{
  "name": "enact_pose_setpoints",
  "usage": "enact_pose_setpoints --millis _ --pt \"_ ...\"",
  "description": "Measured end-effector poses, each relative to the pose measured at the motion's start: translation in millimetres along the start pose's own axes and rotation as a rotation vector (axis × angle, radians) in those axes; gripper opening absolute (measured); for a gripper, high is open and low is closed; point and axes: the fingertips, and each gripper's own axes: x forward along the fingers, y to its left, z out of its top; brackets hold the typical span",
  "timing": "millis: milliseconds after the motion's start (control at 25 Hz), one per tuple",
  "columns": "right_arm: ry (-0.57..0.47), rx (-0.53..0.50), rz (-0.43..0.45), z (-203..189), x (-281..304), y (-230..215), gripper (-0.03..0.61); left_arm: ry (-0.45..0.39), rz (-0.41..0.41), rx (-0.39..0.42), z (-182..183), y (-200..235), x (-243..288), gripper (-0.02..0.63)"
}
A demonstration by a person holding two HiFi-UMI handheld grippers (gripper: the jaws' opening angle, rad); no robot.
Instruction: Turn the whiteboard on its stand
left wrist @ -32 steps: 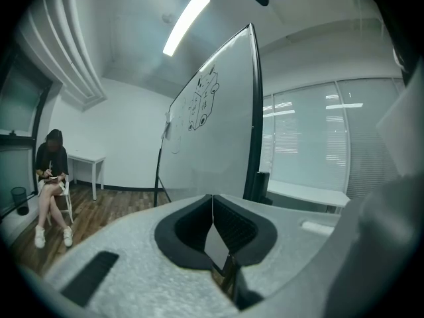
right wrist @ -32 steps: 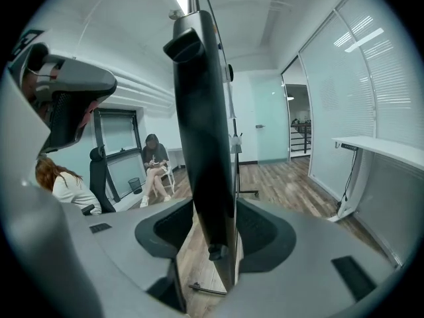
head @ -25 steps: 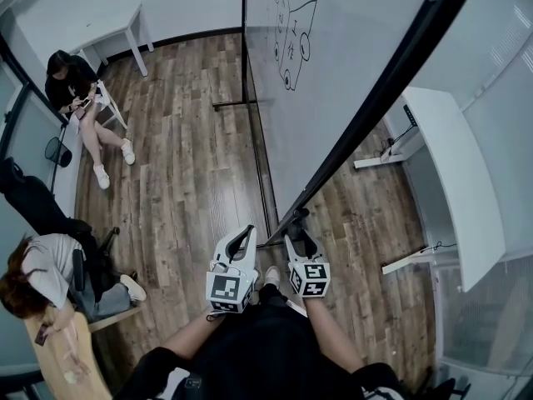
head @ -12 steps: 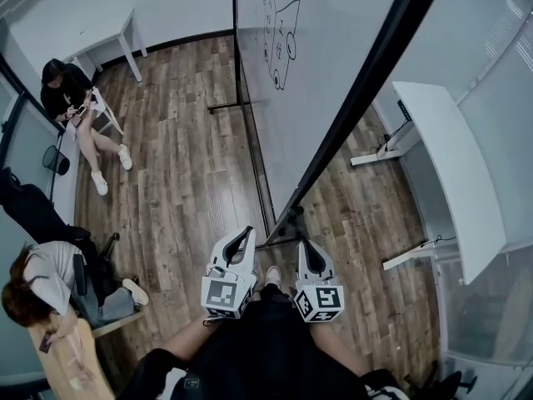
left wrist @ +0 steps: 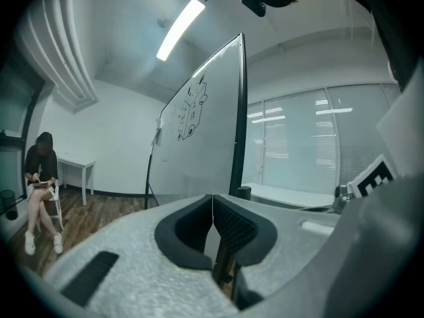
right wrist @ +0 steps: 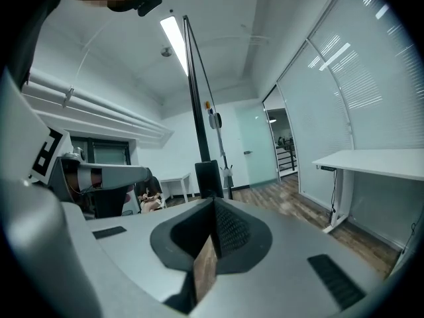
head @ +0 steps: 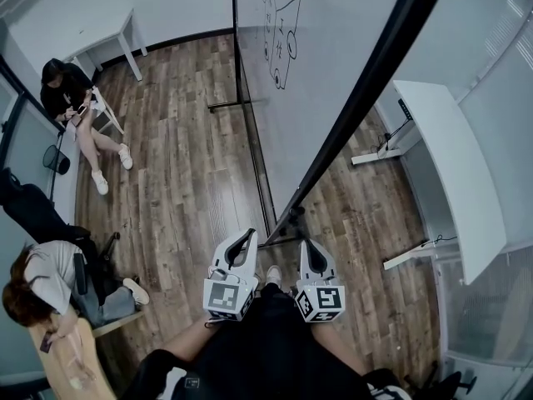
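Observation:
The whiteboard [head: 333, 73] is a large white panel in a black frame [head: 358, 98], tilted on its stand, with a black line drawing [head: 279, 32] near its far end. Its lower near corner sits just beyond my two grippers. My left gripper [head: 246, 237] is shut and empty, left of that corner. My right gripper [head: 305, 246] has just been closing and is now shut, with nothing between its jaws and clear of the frame. In the left gripper view the whiteboard [left wrist: 199, 151] stands ahead past the left gripper [left wrist: 212, 197]. The right gripper [right wrist: 214, 201] points at the edge-on frame [right wrist: 197, 98].
The stand's far foot [head: 237, 104] lies on the wooden floor. A person [head: 71, 98] sits by a white table [head: 108, 27] at the far left. Another person [head: 42, 282] sits at a wooden desk [head: 62, 357] near left. A white desk [head: 450, 165] stands at the right.
My right gripper has pulled back from the whiteboard's lower corner towards me and its jaws have shut. The left gripper has stayed put. The view shifted slightly.

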Motion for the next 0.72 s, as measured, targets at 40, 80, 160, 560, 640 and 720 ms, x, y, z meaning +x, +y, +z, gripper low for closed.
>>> enact_pose_setpoints --millis 40,80,160,560,640,720 --pt "0.000 -0.001 0.001 -0.4 0.9 1.3 0.012 -0.001 -0.002 0.002 0.4 0.9 -0.5 0.018" --pt "0.000 -0.002 0.002 0.0 2.1 3.0 0.012 -0.001 -0.004 0.004 1.3 2.2 -0.9 0.018" --pt "0.000 -0.005 0.003 1.2 4.2 5.3 0.012 0.002 -0.004 0.004 2.7 4.5 -1.2 0.018" --pt "0.008 -0.007 0.002 0.2 3.9 6.3 0.012 0.011 -0.014 0.005 1.0 2.6 -3.0 0.018" --pt "0.009 -0.005 0.003 -1.5 2.6 5.5 0.012 0.012 -0.014 0.007 -0.6 1.3 -3.3 0.018" --pt "0.009 -0.005 0.001 -2.0 2.3 4.0 0.012 0.016 -0.013 0.005 -1.8 -0.1 -2.5 0.018"
